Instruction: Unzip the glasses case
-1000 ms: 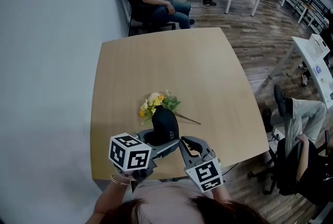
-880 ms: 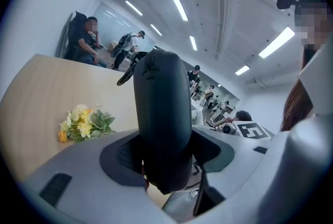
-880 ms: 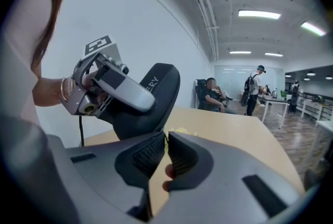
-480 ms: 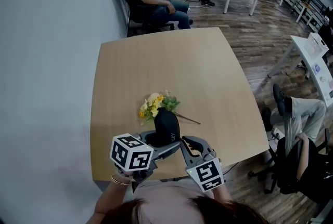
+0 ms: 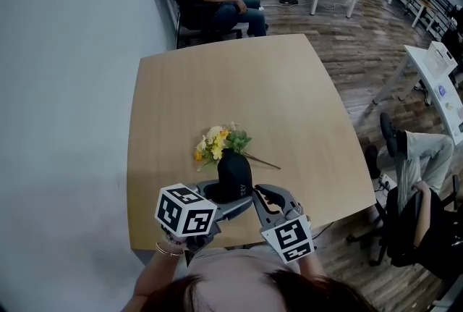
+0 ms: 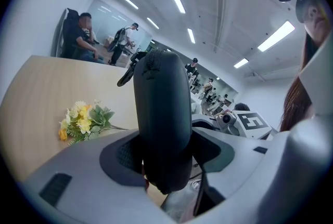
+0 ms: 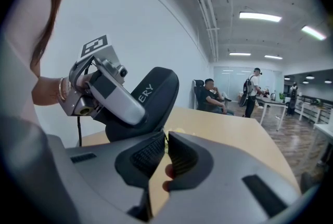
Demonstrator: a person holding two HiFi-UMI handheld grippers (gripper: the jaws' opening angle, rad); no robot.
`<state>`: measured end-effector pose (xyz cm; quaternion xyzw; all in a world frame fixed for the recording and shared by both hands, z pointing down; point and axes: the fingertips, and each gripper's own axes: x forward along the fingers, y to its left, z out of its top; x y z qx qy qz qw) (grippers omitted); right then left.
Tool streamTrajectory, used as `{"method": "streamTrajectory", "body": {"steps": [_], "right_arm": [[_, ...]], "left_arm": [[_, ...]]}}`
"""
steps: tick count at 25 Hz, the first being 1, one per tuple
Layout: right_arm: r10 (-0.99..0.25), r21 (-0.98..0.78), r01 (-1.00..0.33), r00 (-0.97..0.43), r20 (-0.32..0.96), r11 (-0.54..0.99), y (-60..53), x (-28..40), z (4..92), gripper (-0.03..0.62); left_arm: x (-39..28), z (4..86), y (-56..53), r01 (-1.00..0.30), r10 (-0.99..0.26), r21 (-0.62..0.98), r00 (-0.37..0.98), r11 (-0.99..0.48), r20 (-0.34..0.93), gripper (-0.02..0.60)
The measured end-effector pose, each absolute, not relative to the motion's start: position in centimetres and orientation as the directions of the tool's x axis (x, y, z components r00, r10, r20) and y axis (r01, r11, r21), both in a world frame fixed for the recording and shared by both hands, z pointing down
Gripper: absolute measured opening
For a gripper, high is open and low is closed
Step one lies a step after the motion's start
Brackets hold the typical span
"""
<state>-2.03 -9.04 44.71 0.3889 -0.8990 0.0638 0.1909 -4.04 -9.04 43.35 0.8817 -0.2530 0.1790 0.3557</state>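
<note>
— Two grippers are hovering over the near part of the table; what is each one doing?

— The left gripper is clamping the glasses case across its lower end. Its grey, smooth-moulded jaws are standing wide round the case's body, and the dark ribbed pads are pressing in on both sides. The case is standing nearly upright in that grip.

— How is the case looking?

— It is showing as a matt black shell, oblong with rounded ends and a slightly domed face. A zip seam is running up its narrow edge, and a black pull tab is sticking out sideways near the top. In the right gripper view, pale letters are showing on one flat side.

— And the right gripper?

— Its jaws are pressing together at the tips, leaving only a thin wedge of gap lower down. The tips are sitting just beside the case's lower edge. Whether something thin is being pinched there, I cannot tell.

— Is anything else lying on the table?

— A small bunch of flowers is lying just beyond the case, with yellow and cream heads, green leaves and a thin stem. The tabletop itself is showing pale wood grain, squarish with rounded corners.
</note>
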Motion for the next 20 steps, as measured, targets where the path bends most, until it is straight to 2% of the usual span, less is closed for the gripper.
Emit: {"method": "streamTrajectory", "body": {"steps": [20], "right_arm": [[-0.682,0.043,-0.73,-0.615,0.396,0.683,-9.2,-1.4,45.0,0.021]], "left_arm": [[-3.6,44.8,-7.9,-0.566,-0.248,0.514,0.791,-0.644,0.56,0.265]]}}
